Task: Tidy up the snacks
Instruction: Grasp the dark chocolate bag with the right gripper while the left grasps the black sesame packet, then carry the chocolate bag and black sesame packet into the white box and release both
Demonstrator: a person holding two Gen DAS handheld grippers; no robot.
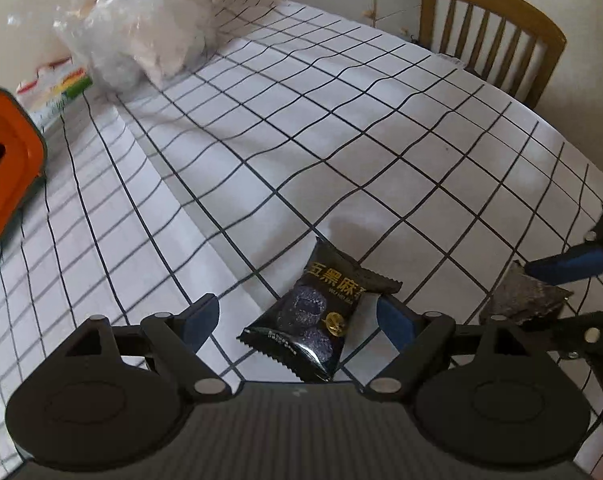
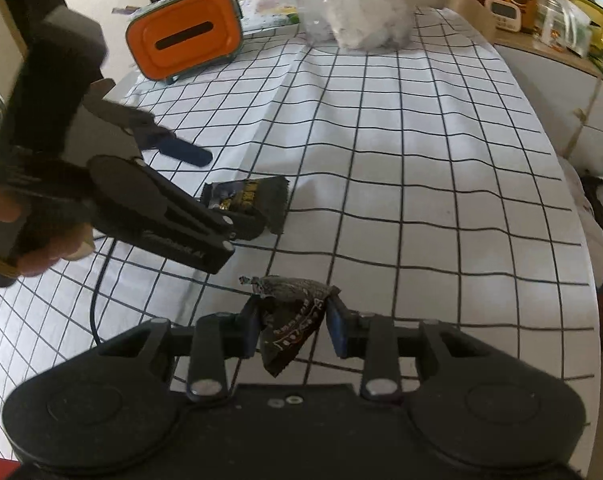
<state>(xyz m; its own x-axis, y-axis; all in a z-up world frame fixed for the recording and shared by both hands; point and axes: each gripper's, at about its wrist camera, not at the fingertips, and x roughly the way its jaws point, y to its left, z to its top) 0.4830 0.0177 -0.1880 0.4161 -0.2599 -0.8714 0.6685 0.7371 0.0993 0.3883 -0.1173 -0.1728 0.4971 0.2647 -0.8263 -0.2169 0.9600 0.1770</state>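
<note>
From my left wrist camera, the left gripper (image 1: 297,320) stands wide open, its blue pads on either side of a black snack packet (image 1: 319,314) that lies flat on the checked tablecloth (image 1: 341,128) near the table's near edge; neither pad clearly presses it. The packet's long axis runs diagonally, from its crimped end near my camera up and rightward, and gold characters "五黑麻" read across its far end above pictured dark round cakes. Toward the right edge I see the right gripper (image 1: 557,292) clamping a second dark packet (image 1: 527,300). An orange box (image 1: 5,184) sits at the left edge, a clear plastic bag (image 1: 141,36) at the far left corner, a wooden chair (image 1: 489,40) beyond. From my right wrist camera, the right gripper (image 2: 291,320) is closed down on the crumpled second dark packet (image 2: 289,312), held between both pads with one corner pointing downward; its print is unreadable to me. The left gripper (image 2: 205,184) hovers, spread, over the black snack packet (image 2: 249,200).
</note>
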